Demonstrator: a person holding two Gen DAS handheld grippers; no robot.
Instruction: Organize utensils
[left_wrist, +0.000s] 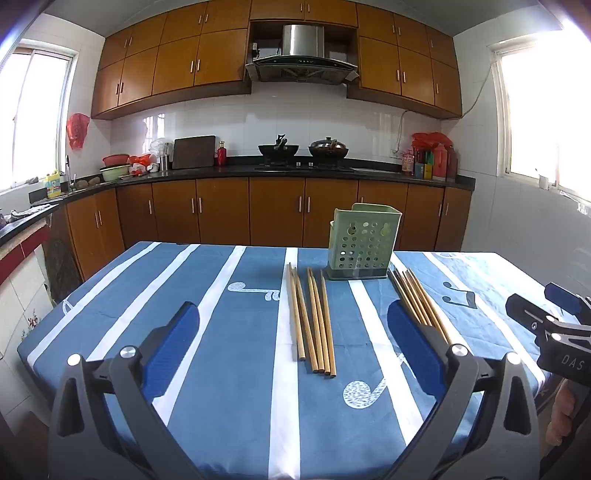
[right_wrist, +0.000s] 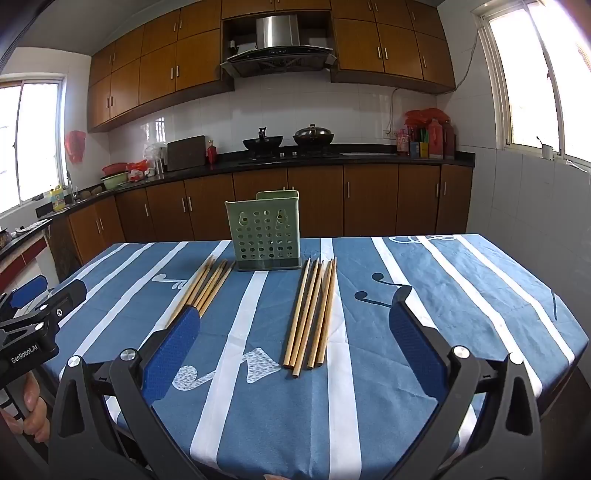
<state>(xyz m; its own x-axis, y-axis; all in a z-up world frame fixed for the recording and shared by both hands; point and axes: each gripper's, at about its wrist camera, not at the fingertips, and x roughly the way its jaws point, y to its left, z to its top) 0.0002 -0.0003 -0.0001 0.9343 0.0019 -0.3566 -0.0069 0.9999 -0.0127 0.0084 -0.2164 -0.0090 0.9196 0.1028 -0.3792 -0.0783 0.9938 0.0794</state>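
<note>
Left wrist view: the left hand-held gripper hovers released, its blue pads spread wide and grasping nothing, above the near part of the counter with its blue striped cloth. Between the pads lies a bundle of chopsticks, flat and pointing away toward the far side. A second bundle of chopsticks lies further right, partly hidden behind the right pad. A green holder with round holes stands upright near the far edge, between the far tips of the two bundles and just beyond them. The right hand-held gripper shows at the right edge, apart from everything on the cloth.

Right wrist view: the right hand-held gripper is likewise released, pads wide and empty. The right bundle of chopsticks lies between its pads, with the holder upright beyond and to the left of its far tips. The left bundle runs out from behind the left pad toward the holder's base. The other hand-held gripper shows at the left edge.

Nothing looks sorted yet: all the chopsticks lie on the cloth and, as far as can be seen, the holder is empty. The step in hand seems to be the approach to a first pick. The next move likely calls for lowering a gripper over its bundle, closing across the sticks, then tipping them upright to drop into the holder's open top.
</note>
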